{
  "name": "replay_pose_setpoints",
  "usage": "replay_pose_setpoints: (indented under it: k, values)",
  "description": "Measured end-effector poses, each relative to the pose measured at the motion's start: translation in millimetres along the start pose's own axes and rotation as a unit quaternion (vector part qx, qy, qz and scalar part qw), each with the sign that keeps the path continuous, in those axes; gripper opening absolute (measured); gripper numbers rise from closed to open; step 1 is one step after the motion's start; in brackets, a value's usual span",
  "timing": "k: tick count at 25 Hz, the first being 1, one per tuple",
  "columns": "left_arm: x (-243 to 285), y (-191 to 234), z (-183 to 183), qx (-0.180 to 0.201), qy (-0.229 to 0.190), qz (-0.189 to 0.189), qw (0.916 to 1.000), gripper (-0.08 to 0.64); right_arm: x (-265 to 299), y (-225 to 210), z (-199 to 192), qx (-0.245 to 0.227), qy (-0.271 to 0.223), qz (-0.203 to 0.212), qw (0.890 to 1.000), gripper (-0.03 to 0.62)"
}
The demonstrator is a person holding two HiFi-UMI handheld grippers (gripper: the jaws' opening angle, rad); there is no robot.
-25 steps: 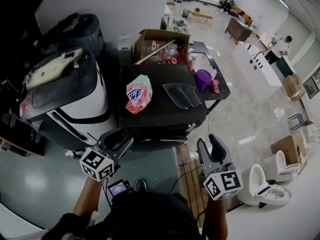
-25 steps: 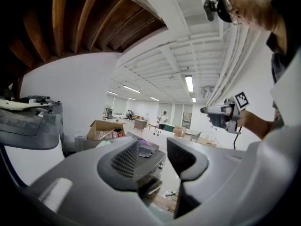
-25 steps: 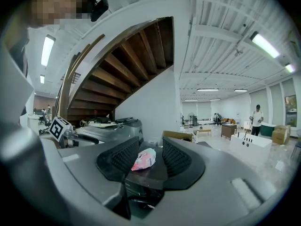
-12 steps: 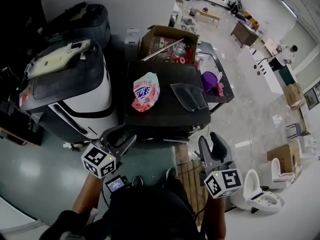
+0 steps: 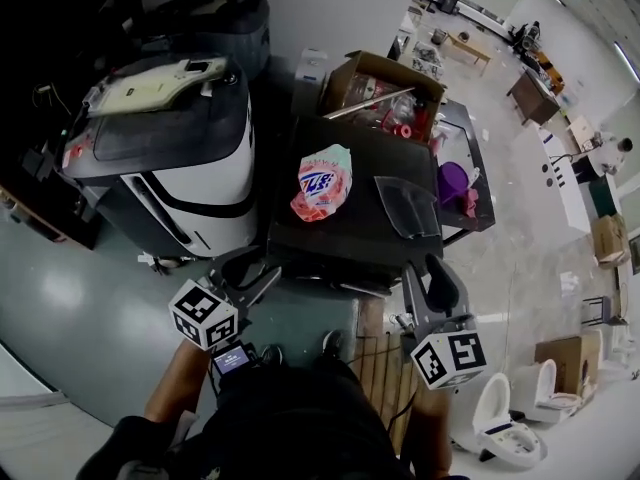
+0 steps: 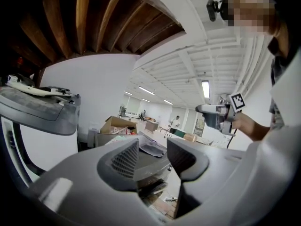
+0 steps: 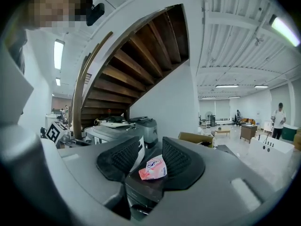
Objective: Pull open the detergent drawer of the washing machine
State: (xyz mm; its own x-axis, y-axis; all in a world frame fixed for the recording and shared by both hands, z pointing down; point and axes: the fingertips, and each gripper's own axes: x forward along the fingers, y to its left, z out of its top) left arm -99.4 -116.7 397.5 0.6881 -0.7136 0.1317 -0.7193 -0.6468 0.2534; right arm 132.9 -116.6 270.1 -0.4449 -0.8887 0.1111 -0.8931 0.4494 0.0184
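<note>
Beside a dark worktop (image 5: 345, 236) on a workshop floor, a person faced the washer (image 5: 185, 163) with a hand-held gripper in each hand. The job of pulling out its detergent drawer had not begun.

The washer stood just left of the worktop, with a grey lid (image 5: 170, 128) on top and a white front crossed by a black band. No drawer could be picked out on it from the head view. Nothing stuck out from its front, so by all appearances the drawer was shut.

The left hand-held gripper (image 5: 250, 271) hung near the washer's lower front corner but apart from it, roughly level. Its jaws were drawn in to a narrow gap with nothing between them. Its own view took in only the washer's lid at the far left and the open hall ahead.

The right hand-held gripper (image 5: 428, 280) hung off the worktop's near edge, well apart from the washer. Its jaws were likewise barely parted and empty. A pink bag (image 5: 322, 181) lying on the worktop showed through the gap, far beyond the pads. A cardboard box (image 5: 385, 88) stood at the worktop's far end.

By this reading, everything was left to do. The drawer front had to be found, one hand-held gripper brought to it and closed on its lip, and the drawer drawn out.
</note>
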Motion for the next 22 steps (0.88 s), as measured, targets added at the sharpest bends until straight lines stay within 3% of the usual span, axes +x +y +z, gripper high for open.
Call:
replay_pose_setpoints:
  k: [13, 22]
  values:
    - [30, 17, -62, -0.1, 0.026, 0.04, 0.9938, 0.225, 37, -15, -12, -0.002, 0.027, 0.061, 0.998, 0.152]
    - [61, 41, -127, -0.222, 0.037, 0.054, 0.9728, 0.225, 50, -26, -24, -0.004, 0.045, 0.08, 0.996, 0.152]
